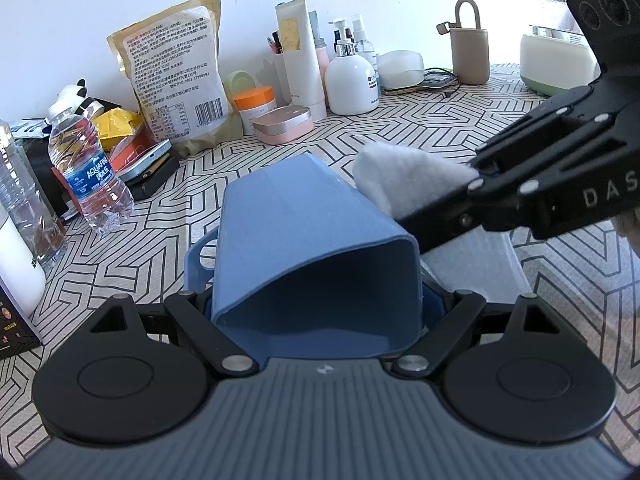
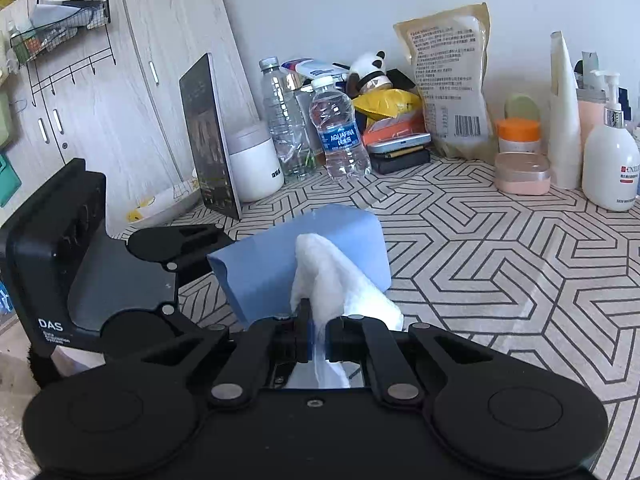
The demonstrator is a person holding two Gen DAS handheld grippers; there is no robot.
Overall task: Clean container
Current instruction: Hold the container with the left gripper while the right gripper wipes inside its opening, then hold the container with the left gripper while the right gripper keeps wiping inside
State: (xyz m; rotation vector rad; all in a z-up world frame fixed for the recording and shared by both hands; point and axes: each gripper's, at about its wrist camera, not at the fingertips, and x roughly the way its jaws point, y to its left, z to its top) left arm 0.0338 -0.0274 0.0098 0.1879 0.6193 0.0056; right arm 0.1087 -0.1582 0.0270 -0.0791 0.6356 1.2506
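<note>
In the right wrist view the right gripper has its fingers drawn close together, pinching a white cloth whose loose end drapes forward against the outer wall of the blue container at frame centre. In the left wrist view the left gripper has its fingers spread wide on either side of that blue container, which lies tilted with its open mouth toward the camera; the fingertips are hidden behind its walls, so it looks gripped, but contact cannot be seen. The right gripper enters from the right edge there, pressing the white cloth onto the container's upper right side. Under the container the same view shows a blue handled piece and a pale lid-like panel, both partly hidden. The container is held over the patterned table, near its front. Along the wall behind stand an Aquafina bottle, a large beige food pouch, an orange-lidded jar, a pink case and a white pump bottle. Only the right wrist view shows the wooden cabinet and wire rack in the upper left; only the left wrist view shows the kettle and the beige bottle in the upper right.
</note>
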